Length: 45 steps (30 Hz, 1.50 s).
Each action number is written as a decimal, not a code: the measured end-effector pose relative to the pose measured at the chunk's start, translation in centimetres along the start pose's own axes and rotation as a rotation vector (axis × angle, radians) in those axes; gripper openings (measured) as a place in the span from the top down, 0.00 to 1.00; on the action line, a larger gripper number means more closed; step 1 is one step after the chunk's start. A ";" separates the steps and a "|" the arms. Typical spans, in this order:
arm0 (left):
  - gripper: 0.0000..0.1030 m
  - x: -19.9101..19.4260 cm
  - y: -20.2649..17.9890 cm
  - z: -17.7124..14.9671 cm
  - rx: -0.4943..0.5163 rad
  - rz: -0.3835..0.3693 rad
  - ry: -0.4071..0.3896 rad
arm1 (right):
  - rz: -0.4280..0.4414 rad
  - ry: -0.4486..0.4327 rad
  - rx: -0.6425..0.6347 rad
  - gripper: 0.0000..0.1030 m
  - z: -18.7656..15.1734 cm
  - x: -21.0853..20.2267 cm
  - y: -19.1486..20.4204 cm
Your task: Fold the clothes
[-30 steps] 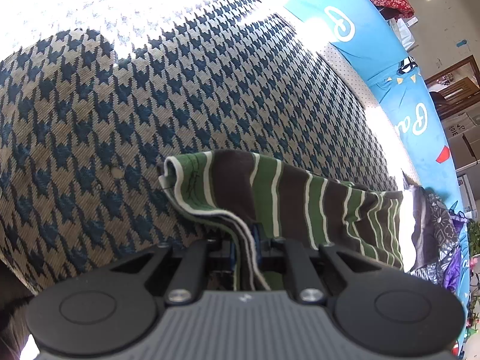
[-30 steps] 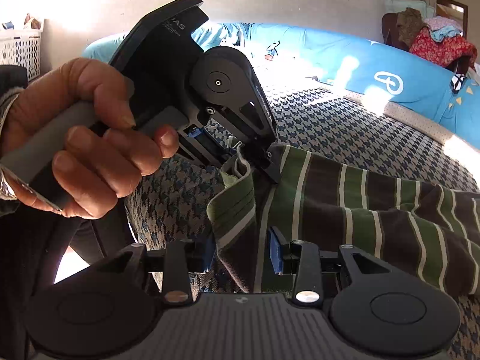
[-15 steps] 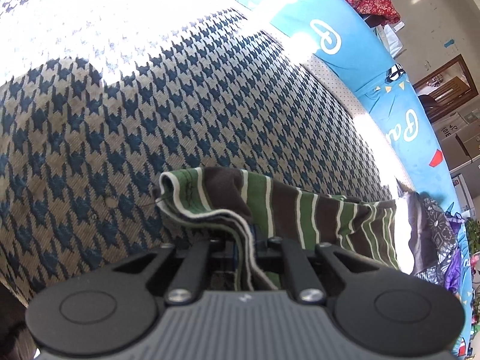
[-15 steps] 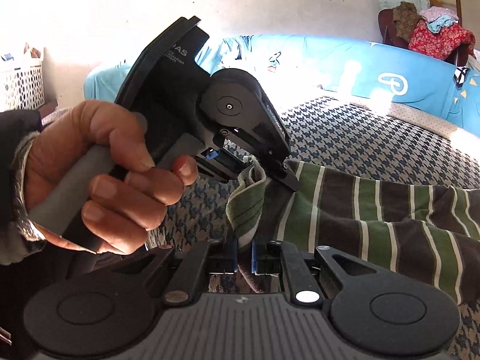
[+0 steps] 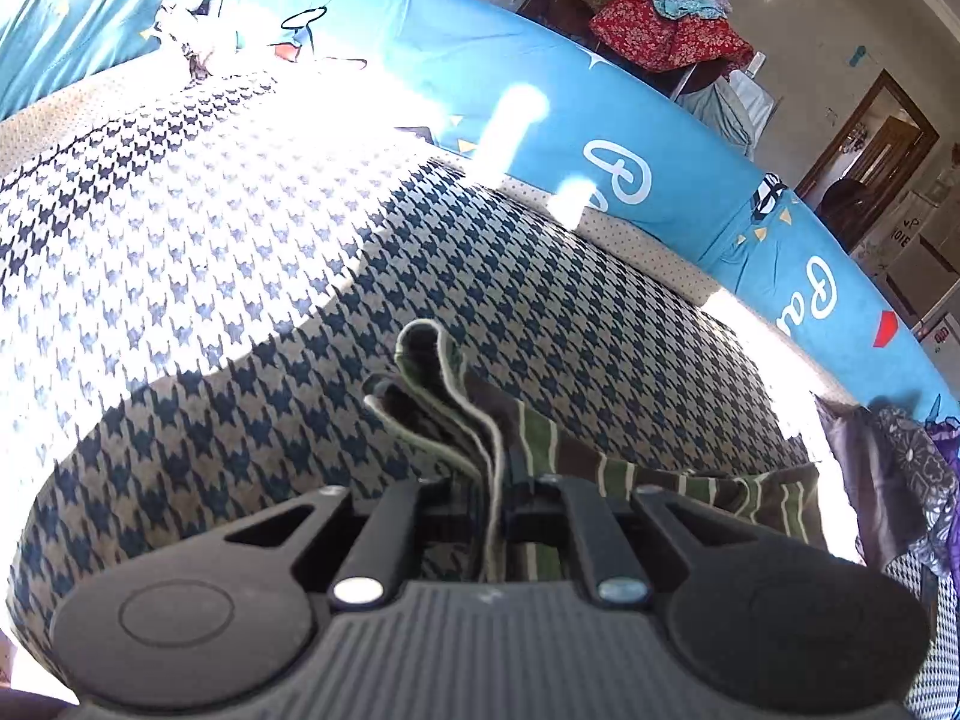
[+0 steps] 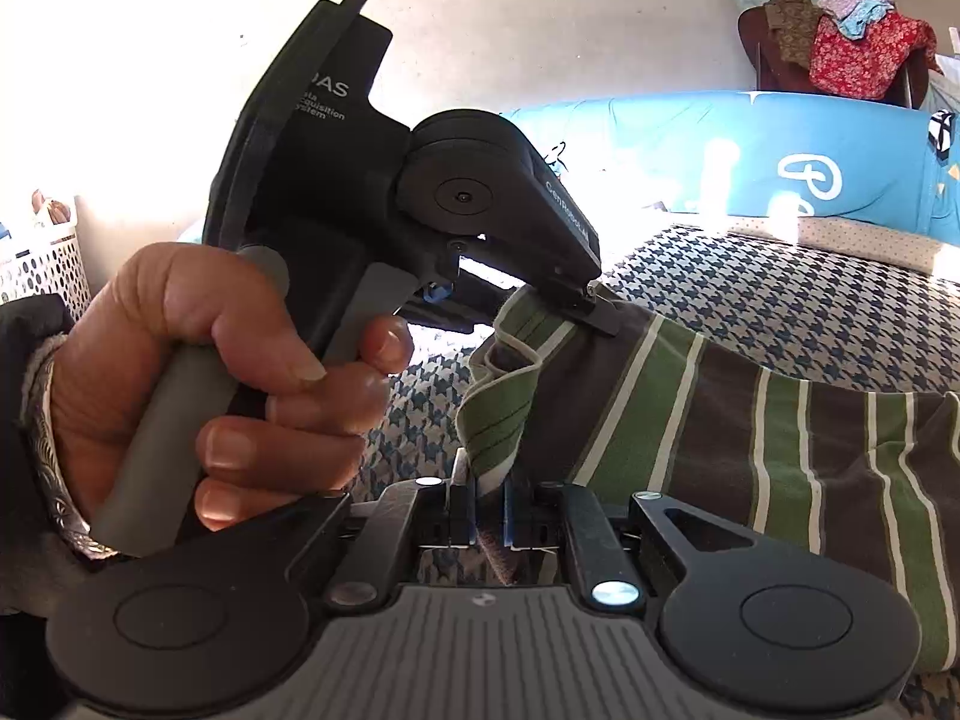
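A garment striped in brown, green and white lies on the houndstooth bedcover, with its near edge lifted off the cover. My right gripper is shut on a bunched fold of the hem. In the right wrist view a hand holds my left gripper, which pinches the same edge just above and behind. In the left wrist view my left gripper is shut on the white-trimmed hem, and the garment trails away to the right over the bedcover.
A blue printed sheet runs along the bed's far side. Piled clothes on a chair stand behind it. Dark patterned cloth lies at the bed's right end. A white perforated basket stands at the left, by the wall.
The right jaws have closed from apart onto the hem fold. Both grippers have risen with the garment's edge, and the left view has tipped up to show more of the room.
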State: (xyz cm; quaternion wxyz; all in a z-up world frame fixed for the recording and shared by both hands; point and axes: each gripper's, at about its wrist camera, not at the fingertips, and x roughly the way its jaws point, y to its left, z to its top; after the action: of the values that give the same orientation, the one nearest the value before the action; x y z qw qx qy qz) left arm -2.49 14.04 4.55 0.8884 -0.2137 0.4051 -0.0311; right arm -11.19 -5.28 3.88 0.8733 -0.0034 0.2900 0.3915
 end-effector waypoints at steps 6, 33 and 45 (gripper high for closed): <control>0.94 0.1 1.6 3.1 0.011 0.018 -0.022 | 0.025 -0.047 -0.006 0.91 1.9 2.5 0.4; 0.26 3.9 -1.3 -1.4 0.157 0.042 0.042 | -0.304 0.053 0.139 0.56 0.5 1.4 -7.2; 0.08 5.7 -3.5 -6.0 0.235 0.054 0.092 | -0.503 0.075 0.312 0.54 -1.5 -2.1 -13.1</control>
State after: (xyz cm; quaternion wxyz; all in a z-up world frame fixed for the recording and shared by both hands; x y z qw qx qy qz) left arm -2.64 7.43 -1.56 0.8882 -0.0956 0.4447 -0.0642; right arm -4.09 -16.16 0.80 0.9216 0.0445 0.3686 0.1134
